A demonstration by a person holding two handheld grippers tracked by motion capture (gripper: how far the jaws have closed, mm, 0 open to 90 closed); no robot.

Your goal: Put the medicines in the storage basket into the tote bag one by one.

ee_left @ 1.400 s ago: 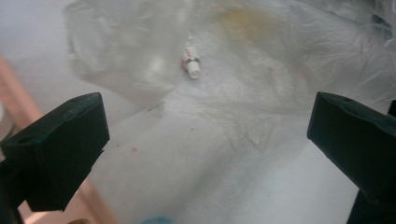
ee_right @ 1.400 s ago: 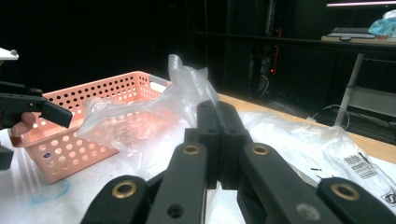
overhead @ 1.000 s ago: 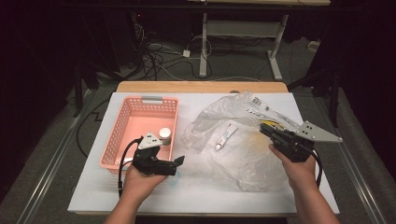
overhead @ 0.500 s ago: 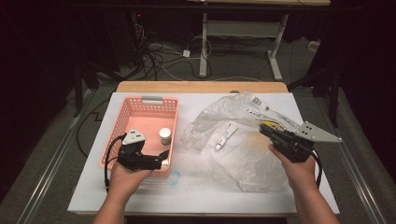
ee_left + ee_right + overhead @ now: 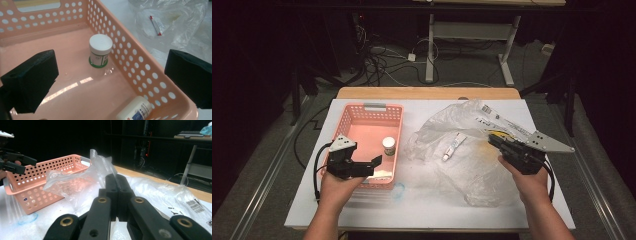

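While the left gripper (image 5: pixel 371 165) hovers at lower left with jaws spread wide and empty over the pink basket (image 5: pixel 362 112) — a white jar (image 5: pixel 388 146) standing inside — the right gripper (image 5: pixel 493 141) at right centre pinches the clear plastic bag (image 5: pixel 447 132), jaws closed on it

high view overhead; claw views close, sharing basket (image 5: pixel 372 112).
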